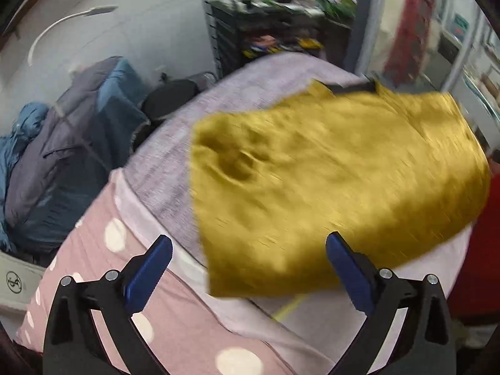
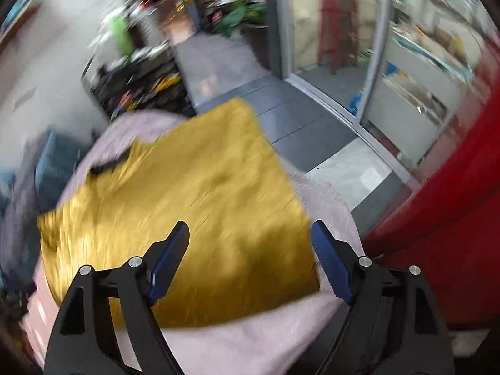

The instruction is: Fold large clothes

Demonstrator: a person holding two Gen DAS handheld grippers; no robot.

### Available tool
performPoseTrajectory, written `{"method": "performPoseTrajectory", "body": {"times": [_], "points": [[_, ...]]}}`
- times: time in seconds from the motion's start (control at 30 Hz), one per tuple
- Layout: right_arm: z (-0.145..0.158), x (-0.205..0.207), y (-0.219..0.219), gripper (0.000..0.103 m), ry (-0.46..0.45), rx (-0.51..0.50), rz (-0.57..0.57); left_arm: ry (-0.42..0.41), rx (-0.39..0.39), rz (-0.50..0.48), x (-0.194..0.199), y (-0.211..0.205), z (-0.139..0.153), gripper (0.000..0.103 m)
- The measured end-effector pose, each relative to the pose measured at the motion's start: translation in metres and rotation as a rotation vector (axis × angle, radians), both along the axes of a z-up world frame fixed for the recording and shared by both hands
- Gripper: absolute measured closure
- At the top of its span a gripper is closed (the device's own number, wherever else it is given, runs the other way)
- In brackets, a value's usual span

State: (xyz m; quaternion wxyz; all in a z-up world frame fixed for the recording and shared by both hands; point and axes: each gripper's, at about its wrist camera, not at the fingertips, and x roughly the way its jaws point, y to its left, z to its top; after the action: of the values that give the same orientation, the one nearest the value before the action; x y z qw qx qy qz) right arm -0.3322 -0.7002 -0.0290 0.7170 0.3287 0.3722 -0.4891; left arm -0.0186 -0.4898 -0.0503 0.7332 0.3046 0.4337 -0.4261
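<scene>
A mustard-yellow garment [image 1: 328,181] lies folded into a rough rectangle on a pale lilac cover [image 1: 250,87], with a dark collar strip at its far edge. In the right wrist view the same garment [image 2: 187,206] fills the middle, blurred by motion. My left gripper [image 1: 248,243] hangs above the garment's near left corner, its blue pads wide apart with nothing between them. Over the near right edge of the garment my right gripper [image 2: 250,231] also stands open and holds nothing.
A pink spotted quilt [image 1: 150,306] lies at the near left of the bed. Blue and grey bedding [image 1: 78,143] is piled to the left. A dark shelf cart [image 1: 250,37] stands behind. Someone's red sleeve [image 2: 453,218] is at the right, beside grey floor [image 2: 297,115] and a glass door.
</scene>
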Motion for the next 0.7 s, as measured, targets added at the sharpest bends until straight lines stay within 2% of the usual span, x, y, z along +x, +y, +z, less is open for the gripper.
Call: {"method": "performPoseTrajectory", "body": {"times": [0.1, 0.27, 0.43, 0.7], "points": [[0.002, 0.033, 0.037, 0.022, 0.092, 0.016, 0.125, 0.014, -0.008, -0.030, -0.030, -0.001, 0.005, 0.006], [0.008, 0.059, 0.090, 0.022, 0.143, 0.023, 0.209, -0.023, 0.012, -0.081, -0.068, 0.000, 0.017, 0.006], [0.016, 0.058, 0.111, 0.022, 0.175, 0.033, 0.207, -0.075, 0.038, -0.106, -0.085, 0.004, 0.029, 0.006], [0.025, 0.057, 0.118, 0.022, 0.166, 0.040, 0.197, -0.038, 0.015, -0.097, -0.085, 0.010, 0.039, 0.006]]}}
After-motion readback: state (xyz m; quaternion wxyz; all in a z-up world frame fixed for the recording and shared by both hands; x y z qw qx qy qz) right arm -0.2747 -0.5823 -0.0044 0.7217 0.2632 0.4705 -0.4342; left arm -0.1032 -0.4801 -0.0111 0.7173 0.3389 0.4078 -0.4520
